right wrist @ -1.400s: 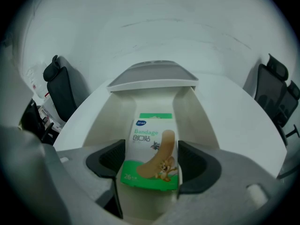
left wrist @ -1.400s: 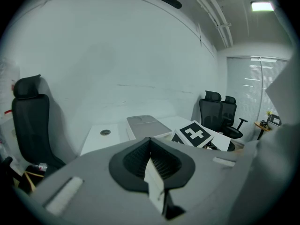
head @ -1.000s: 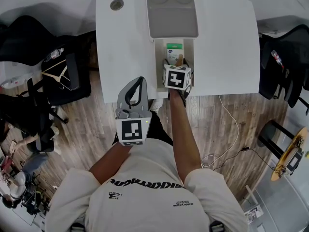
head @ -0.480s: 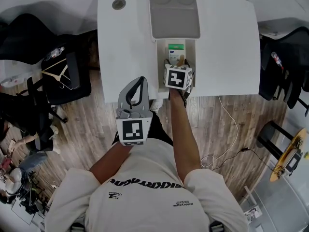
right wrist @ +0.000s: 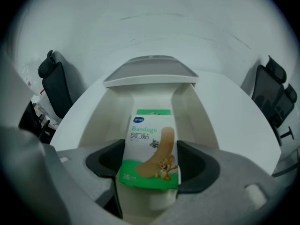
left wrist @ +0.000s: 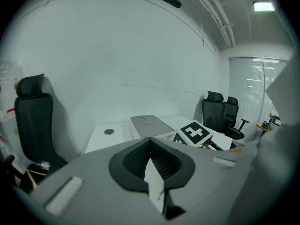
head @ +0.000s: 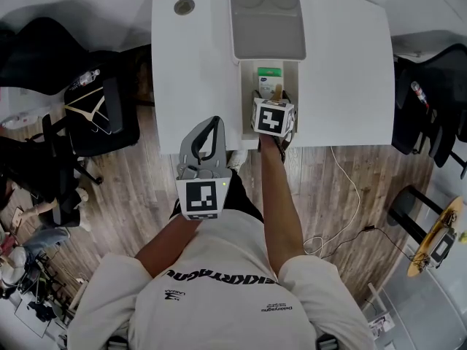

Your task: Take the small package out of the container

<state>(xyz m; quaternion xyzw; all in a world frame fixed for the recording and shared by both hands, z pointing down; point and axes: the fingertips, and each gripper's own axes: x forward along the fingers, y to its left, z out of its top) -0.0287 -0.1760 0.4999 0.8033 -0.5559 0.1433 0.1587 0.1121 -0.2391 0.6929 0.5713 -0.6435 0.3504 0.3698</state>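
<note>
Head view puts the left hand-held gripper (head: pixel 211 122) short of the near edge of the white surface (head: pixel 343 64), over the wooden floor and well left of the container (head: pixel 248 86). The left gripper view shows its jaws pressed together on nothing, so it looks idle. To its right, the right hand-held gripper (right wrist: pixel 151 165) is the nearer one by far. It reaches into the near end of the open container, and its jaws are clamped on the two side faces of the small package (right wrist: pixel 147 144). That package stands squarely between the jaws, its long axis running away from the person along the container's length. Its printed face is turned up toward the gripper's camera. It is a flat green and white carton marked "Bandage", with a tan plaster strip and a cartoon animal. A second green box (right wrist: pixel 153 112) lies just beyond it on the container floor, before the raised grey lid (right wrist: pixel 150 71). The coming move is probably a straight lift up and back.
</note>
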